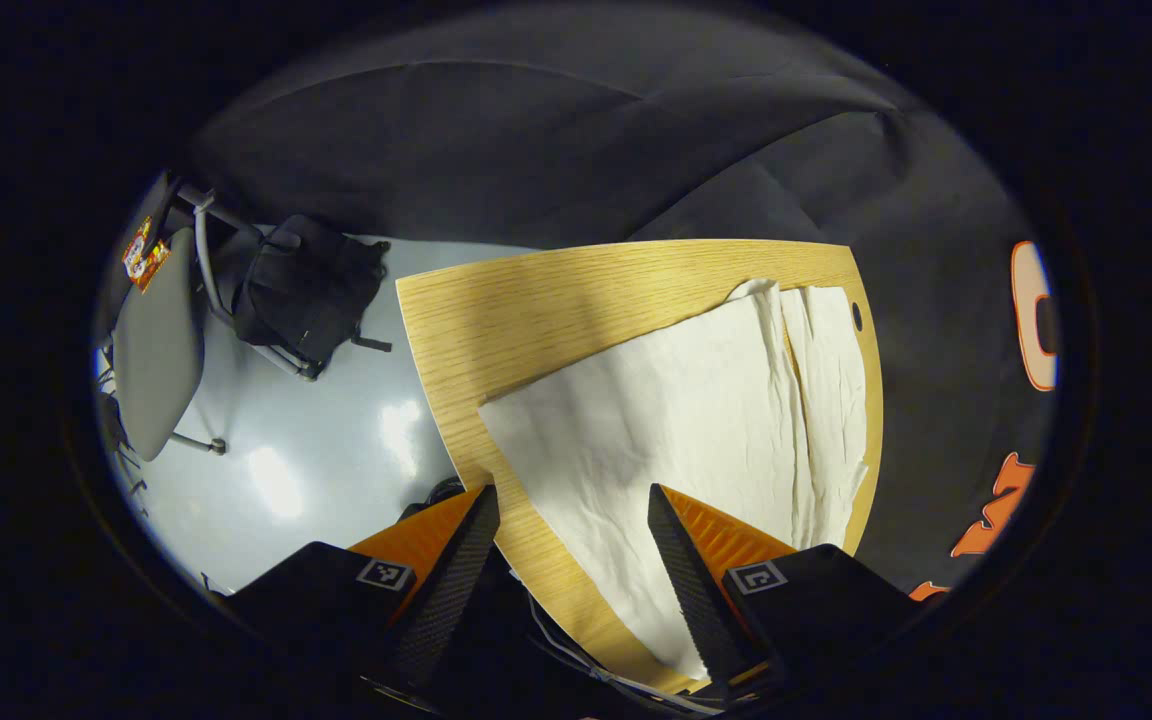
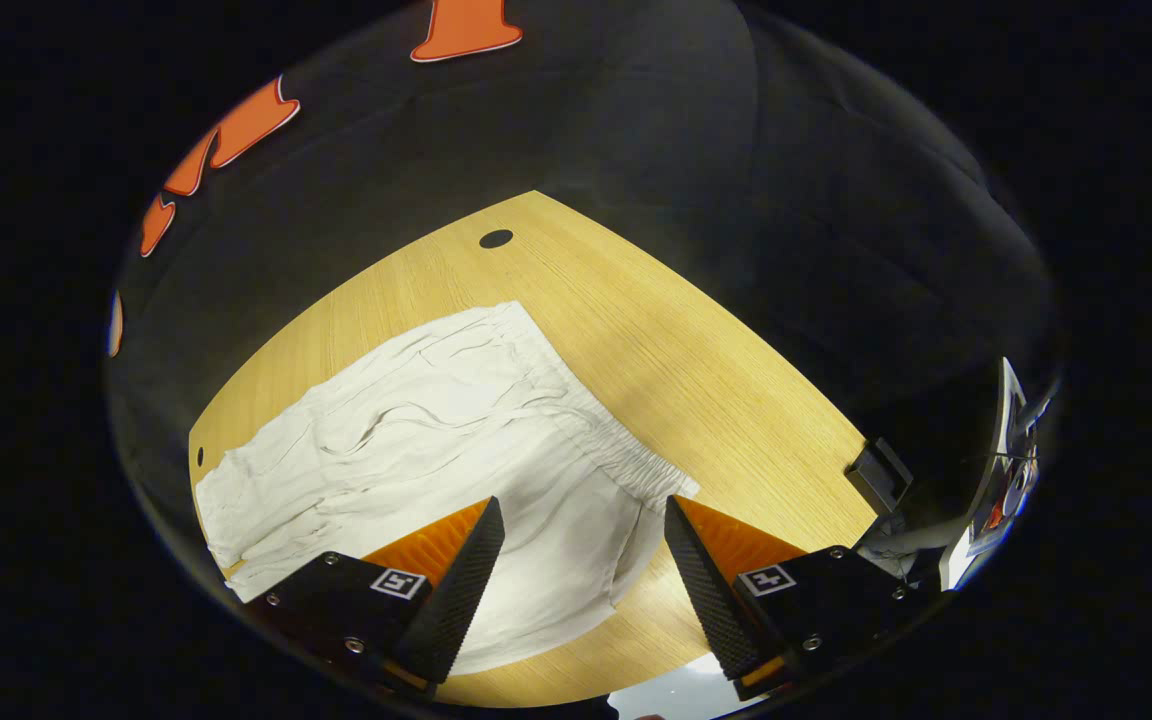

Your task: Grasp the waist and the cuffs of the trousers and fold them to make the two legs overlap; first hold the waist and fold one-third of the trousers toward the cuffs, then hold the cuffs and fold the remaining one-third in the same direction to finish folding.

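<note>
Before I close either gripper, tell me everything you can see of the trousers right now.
The trousers are off-white, thin, wrinkled cloth, lying spread flat on the wooden table. The gathered elastic waistband shows in the right gripper view, running diagonally ahead of the right gripper. In the left gripper view the two legs lie side by side with a narrow gap, cuff end toward the left gripper. They look not yet folded. Both grippers hover open above them; neither finger pair is seen pressing the cloth.

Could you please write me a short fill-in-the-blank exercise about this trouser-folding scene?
1. The white trousers lie on a ____ table.
2. Both the left gripper and the right gripper are ____.
3. In the left gripper view, a dark bag rests on a ____.

Missing words: wooden; open; chair
</note>
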Motion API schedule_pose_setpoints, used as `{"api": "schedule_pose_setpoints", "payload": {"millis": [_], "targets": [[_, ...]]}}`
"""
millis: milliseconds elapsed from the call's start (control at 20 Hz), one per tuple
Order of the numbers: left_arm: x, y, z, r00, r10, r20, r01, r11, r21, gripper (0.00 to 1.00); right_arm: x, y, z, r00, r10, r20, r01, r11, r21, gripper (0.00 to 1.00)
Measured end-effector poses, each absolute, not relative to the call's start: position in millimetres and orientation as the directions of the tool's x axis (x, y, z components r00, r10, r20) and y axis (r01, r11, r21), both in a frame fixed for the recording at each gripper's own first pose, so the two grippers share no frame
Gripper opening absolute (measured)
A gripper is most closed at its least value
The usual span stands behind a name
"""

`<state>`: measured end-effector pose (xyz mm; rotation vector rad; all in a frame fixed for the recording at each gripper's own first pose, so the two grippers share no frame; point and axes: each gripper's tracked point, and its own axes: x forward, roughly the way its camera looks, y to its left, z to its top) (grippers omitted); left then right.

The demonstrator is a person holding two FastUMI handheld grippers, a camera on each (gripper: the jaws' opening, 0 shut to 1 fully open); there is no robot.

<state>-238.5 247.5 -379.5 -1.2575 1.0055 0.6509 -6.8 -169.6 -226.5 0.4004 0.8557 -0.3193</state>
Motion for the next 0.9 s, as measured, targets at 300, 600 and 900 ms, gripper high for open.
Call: {"api": "schedule_pose_setpoints", "payload": {"millis": [300,600,900], "targets": [[-233.3,253.9,-388.7,0.355,-0.096,-0.930,-0.894,0.256,-0.368,0.92,-9.8,-174.4,-234.0,0.596,-0.129,-0.792,0.463,0.861,0.208,0.97],[-227.1,263.6,-393.1,0.242,-0.087,-0.966,-0.918,0.302,-0.257,0.56,-16.1,-177.1,-245.4,0.562,-0.149,-0.813,0.479,0.861,0.174,0.96],[-207.6,266.9,-394.4,0.357,-0.131,-0.925,-0.878,0.291,-0.380,0.15,-28.4,-178.3,-251.9,0.560,-0.146,-0.816,0.524,0.825,0.211,0.96]]}}
